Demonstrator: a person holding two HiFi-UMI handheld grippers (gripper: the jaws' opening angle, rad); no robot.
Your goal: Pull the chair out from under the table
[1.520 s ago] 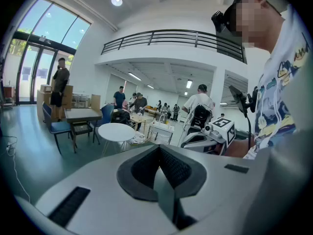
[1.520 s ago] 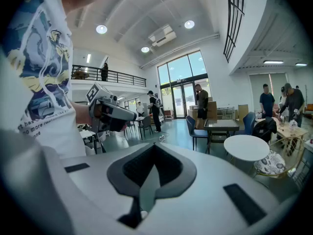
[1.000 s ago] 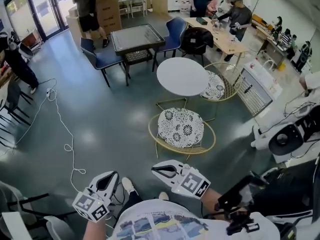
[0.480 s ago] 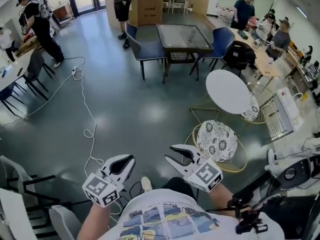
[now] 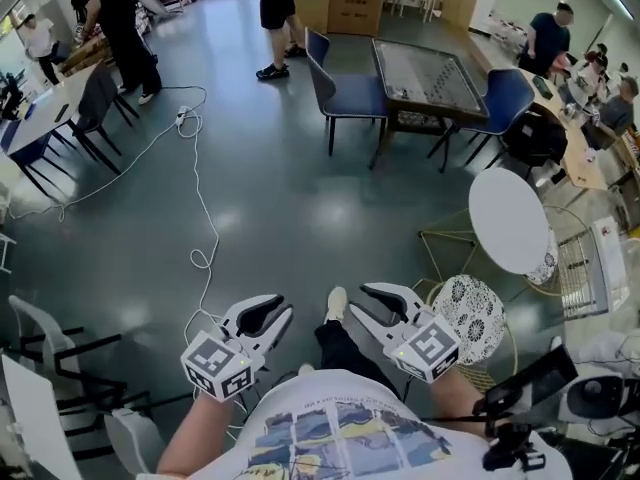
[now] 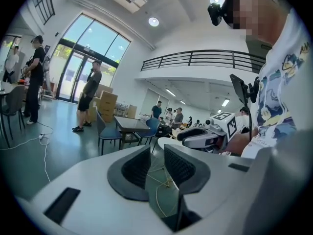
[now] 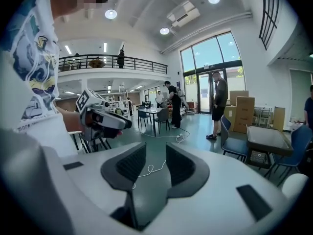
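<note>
A gold wire chair with a patterned cushion (image 5: 470,320) stands beside the white round table (image 5: 512,218) at the right of the head view. Further off, blue chairs (image 5: 345,90) flank a dark square table (image 5: 424,72). My left gripper (image 5: 272,309) and right gripper (image 5: 358,299) hover side by side over the floor in front of me, well short of every chair. Both have just been opening and hold nothing. The left jaws (image 6: 156,156) stand a little apart; the right jaws (image 7: 155,163) gape wider. Each gripper shows in the other's view: right (image 6: 205,136), left (image 7: 105,119).
A white cable (image 5: 200,168) snakes across the grey floor. People stand at the back left (image 5: 122,28) and back middle (image 5: 282,8), near cardboard boxes (image 5: 355,3). Black chairs (image 5: 90,108) and a white chair (image 5: 50,340) line the left. Seated people work at a long table (image 5: 575,138).
The head view has swung left, so the round table and wire chair slid from the middle to the right edge. Both grippers travelled along, and their jaws went from closed to parted.
</note>
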